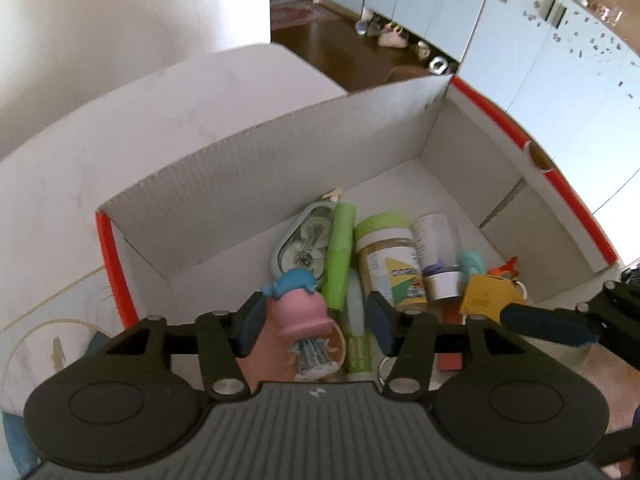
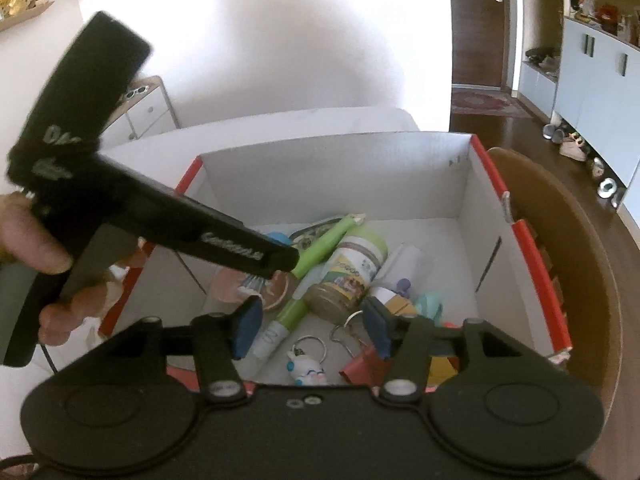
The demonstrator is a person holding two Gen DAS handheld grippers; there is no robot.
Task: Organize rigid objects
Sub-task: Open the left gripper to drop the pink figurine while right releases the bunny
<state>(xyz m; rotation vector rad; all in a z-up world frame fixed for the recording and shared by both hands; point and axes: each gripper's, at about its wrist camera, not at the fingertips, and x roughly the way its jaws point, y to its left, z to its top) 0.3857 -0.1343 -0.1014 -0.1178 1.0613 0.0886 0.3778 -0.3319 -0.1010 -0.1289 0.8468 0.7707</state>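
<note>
A white cardboard box with red edges (image 1: pixel 280 160) (image 2: pixel 340 168) holds several small items. Among them are a green marker (image 1: pixel 340 256) (image 2: pixel 320 248), a green-lidded jar (image 1: pixel 388 264) (image 2: pixel 352 272), a tape dispenser (image 1: pixel 300 240) and a white bottle (image 1: pixel 436 248). My left gripper (image 1: pixel 316 320) hangs over the box's near side. A pink figurine with a blue top (image 1: pixel 300 312) lies between its jaws, and a gap shows at the right pad. My right gripper (image 2: pixel 313 330) stands open above keyrings and a white toy keychain (image 2: pixel 308 372), holding nothing.
The box rests on a white table (image 1: pixel 80 160). A wooden chair back (image 2: pixel 560 240) curves close along the box's right side. A hand (image 2: pixel 28 240) holds the left gripper's handle. Pale cabinets and shoes (image 1: pixel 392 36) line the dark floor beyond.
</note>
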